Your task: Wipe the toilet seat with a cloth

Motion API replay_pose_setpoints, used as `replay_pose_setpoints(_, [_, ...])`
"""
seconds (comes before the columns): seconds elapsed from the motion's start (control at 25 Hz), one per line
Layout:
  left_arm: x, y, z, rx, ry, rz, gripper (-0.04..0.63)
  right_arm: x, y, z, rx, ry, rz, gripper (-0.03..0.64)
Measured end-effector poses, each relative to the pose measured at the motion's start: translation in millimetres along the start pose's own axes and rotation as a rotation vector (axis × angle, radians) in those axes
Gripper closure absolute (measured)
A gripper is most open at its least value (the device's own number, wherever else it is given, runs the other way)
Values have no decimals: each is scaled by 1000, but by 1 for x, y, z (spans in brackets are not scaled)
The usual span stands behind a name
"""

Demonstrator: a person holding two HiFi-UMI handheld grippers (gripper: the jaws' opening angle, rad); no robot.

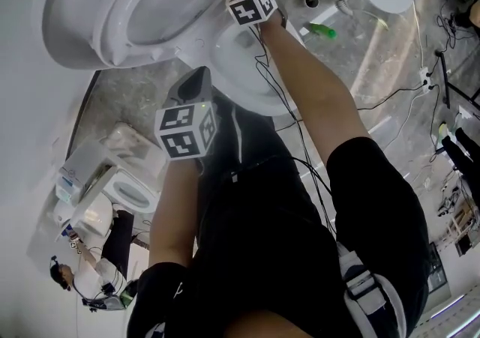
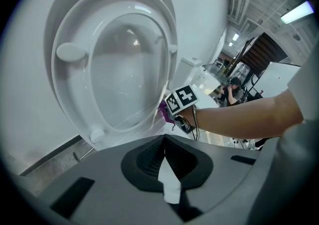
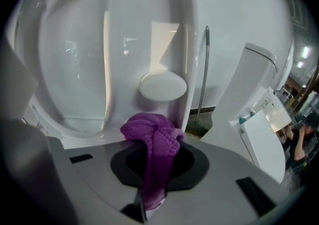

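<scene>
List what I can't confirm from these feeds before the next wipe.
- Cloth contact: in the right gripper view the purple cloth bunches over the right tool's tips, so it hides whether it touches the seat.
- Bowl: in the head view it is mostly behind the right arm and the marker cube.
- Green bottle: in the head view it is too small to read.
</scene>
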State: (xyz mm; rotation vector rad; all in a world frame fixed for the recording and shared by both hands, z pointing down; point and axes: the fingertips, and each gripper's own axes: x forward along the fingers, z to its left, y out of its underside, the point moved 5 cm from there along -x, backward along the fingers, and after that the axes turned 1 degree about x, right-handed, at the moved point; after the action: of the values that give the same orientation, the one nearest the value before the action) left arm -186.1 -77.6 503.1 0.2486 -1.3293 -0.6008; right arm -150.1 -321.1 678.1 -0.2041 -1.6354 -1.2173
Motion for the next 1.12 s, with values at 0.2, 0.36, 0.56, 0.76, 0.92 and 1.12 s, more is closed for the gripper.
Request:
replay_pose_setpoints(0.2, [-13, -10, 2, 6, -4, -17, 586, -17, -13, -2, -4, 10, -29, 565])
replay_pose_setpoints(0.36, [-25, -20, -1, 6, -3, -30, 586, -38, -24, -5, 5, 18, -51, 565])
replay_pose_setpoints(0.56, [-45, -36, -10, 17, 6, -67, 586, -65, -31, -4, -1, 29, -52, 565])
replay_pose_setpoints(0.76, [-62, -51, -17, 29, 14, -95, 586, -97, -48, -4, 32, 44, -104, 565])
replay_pose_setpoints(0.92, [-76, -58, -21, 34, 10, -114, 586, -105, -77, -14, 43, 41, -119, 566])
replay_pose_setpoints(1.12, [-97, -60, -23, 36, 8, -129, 586, -112, -86, -17, 125, 25, -73, 565])
